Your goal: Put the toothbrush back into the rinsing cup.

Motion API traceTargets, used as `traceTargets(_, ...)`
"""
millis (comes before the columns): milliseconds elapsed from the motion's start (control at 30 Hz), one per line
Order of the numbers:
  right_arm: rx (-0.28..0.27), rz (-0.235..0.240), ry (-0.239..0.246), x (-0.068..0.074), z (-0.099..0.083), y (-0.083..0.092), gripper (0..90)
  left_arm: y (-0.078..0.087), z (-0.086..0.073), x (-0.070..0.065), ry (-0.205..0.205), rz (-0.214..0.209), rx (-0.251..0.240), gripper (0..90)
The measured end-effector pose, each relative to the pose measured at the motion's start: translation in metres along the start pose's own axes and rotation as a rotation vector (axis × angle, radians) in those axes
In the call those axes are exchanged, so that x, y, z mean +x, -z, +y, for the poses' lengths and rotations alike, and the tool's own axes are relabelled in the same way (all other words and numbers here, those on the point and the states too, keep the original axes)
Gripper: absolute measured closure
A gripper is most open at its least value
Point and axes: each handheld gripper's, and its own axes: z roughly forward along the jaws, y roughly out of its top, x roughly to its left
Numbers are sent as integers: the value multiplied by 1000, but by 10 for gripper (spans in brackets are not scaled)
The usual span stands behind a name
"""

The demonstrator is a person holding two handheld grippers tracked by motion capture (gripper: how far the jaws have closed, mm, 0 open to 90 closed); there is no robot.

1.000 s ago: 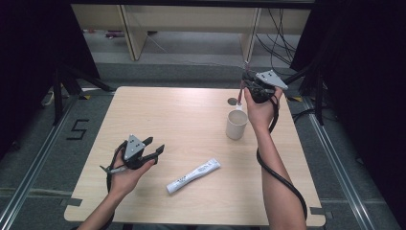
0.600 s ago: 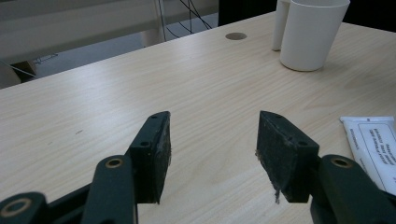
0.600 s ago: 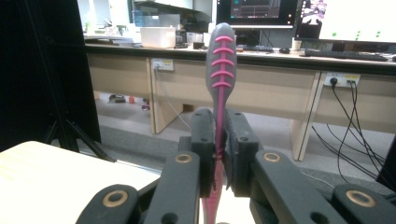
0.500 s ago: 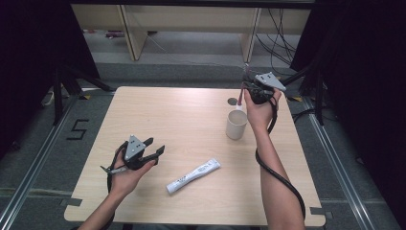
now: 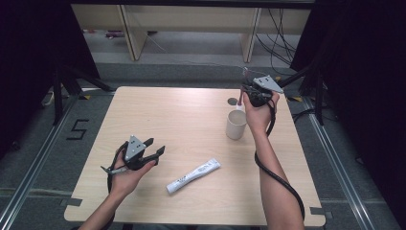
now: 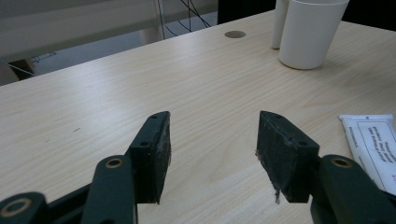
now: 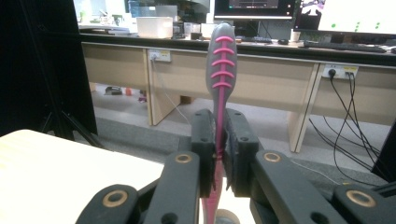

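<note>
Your right claw [image 7: 218,154] is clamped on a pink-and-grey toothbrush [image 7: 220,65], gripping its handle with the ribbed end standing upright above the jaws; in the high view that claw [image 5: 249,96] hangs above and just behind the white cup [image 5: 236,124] at the far right of the desk [image 5: 182,115]. As I read it, the brush is lifted, and whether it goes into the cup or meets the toothpaste is yet to come; the toothpaste tube [image 5: 193,175] lies flat and untouched near the front edge. Your right forearm reaches far forward, wrist raised; your left claw [image 5: 152,148] rests low at the near left, palm up, jaws apart and empty [image 6: 212,154], pointing toward the cup.
</note>
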Motion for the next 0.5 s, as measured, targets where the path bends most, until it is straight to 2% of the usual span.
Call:
traceTargets(100, 4, 1, -6, 1, -3, -1, 838, 1, 0, 0, 1, 5, 10, 446)
traceTargets(167, 7, -1, 11, 1, -5, -2, 838, 0, 0, 0, 2, -1, 2, 446)
traceTargets(300, 18, 3, 4, 1, -10, -3, 837, 0, -1, 0, 3, 3, 6, 445)
traceTargets(333, 30, -9, -6, 2, -12, -3, 837, 1, -1, 0, 4, 6, 10, 445)
traceTargets(367, 28, 2, 1, 1, -13, -4, 837, 1, -1, 0, 4, 6, 10, 445)
traceTargets(400, 29, -5, 11, 1, -14, -4, 837, 1, -1, 0, 5, 6, 10, 445)
traceTargets(500, 42, -6, 1, 1, -18, -3, 837, 1, -1, 0, 6, 6, 13, 445)
